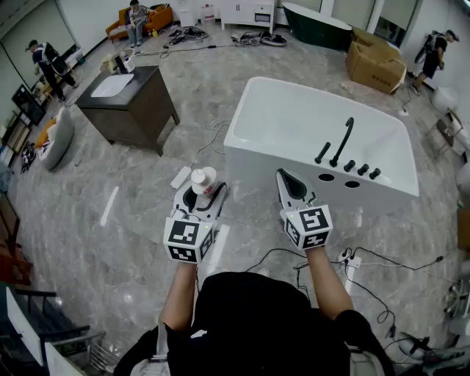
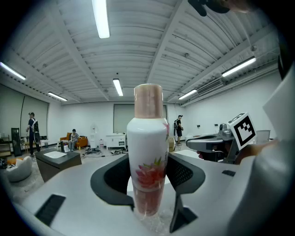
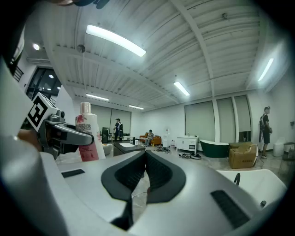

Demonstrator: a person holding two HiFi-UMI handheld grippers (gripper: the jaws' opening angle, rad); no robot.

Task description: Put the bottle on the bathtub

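A white bottle point(image 2: 147, 156) with a pink flower print and a pale cap stands upright between the jaws of my left gripper point(image 1: 200, 192), which is shut on its lower body. From the head view the bottle point(image 1: 203, 180) is held over the floor, just left of the white bathtub point(image 1: 279, 110). In the right gripper view the same bottle point(image 3: 88, 133) shows at the left. My right gripper point(image 1: 288, 183) is shut with nothing in it, its jaws meeting in front of the tub's near wall. The tub's black faucet point(image 1: 342, 139) and knobs sit on its right rim.
A dark vanity cabinet point(image 1: 128, 103) with a white sink stands on the floor to the left. Cables and a power strip point(image 1: 349, 266) lie on the floor at the right. Cardboard boxes point(image 1: 376, 62) and a dark green tub point(image 1: 316, 22) are at the back. People stand far off.
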